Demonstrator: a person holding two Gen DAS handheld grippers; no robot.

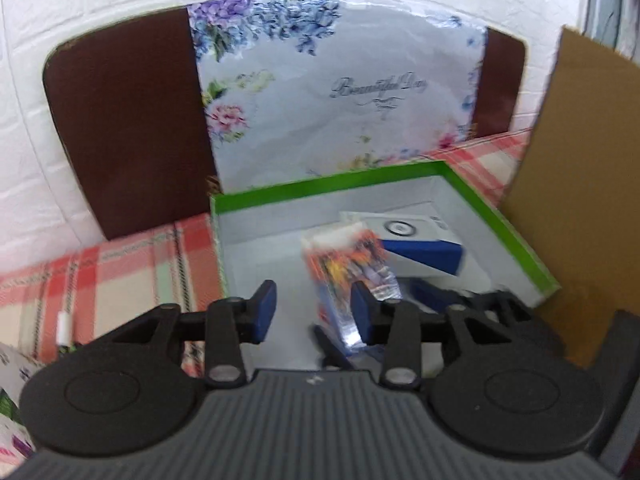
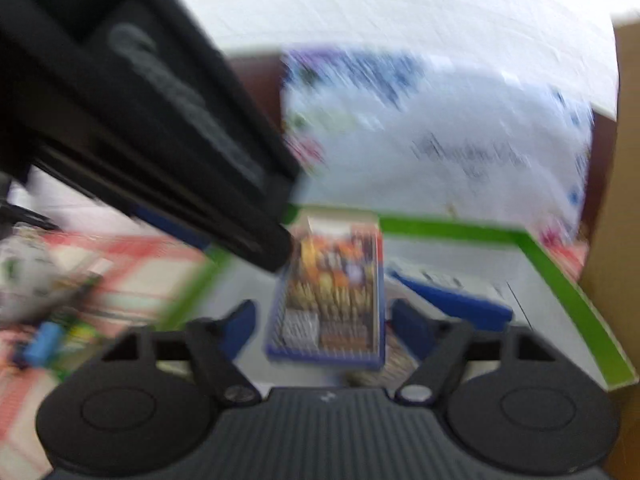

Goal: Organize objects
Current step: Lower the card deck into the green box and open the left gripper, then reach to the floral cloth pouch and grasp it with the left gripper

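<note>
Off to the left of your left tongs [image 1: 314, 314] the checked cloth [image 1: 120, 264] covers the table, with a brown board [image 1: 128, 140] standing far ahead. The two blue pads [image 1: 266, 310] of these tongs are spread wide and grip nothing. Just ahead, near the right pad, a colourful packet [image 1: 348, 268] sits in the green-edged box [image 1: 500, 224]. A blue and white box [image 1: 424, 252] lies right of the packet, in the same box. A flowery lid [image 1: 340, 104] stands behind, and a cardboard sheet [image 1: 580, 184] rises far right.

Your right tongs [image 2: 324, 320] are spread wide too, holding nothing. The view is blurry. Your other tool crosses the upper left, its tip next to the packet [image 2: 332, 292], which lies between the blue pads [image 2: 240, 324] and a little ahead, inside the green-edged box [image 2: 560, 276]
</note>
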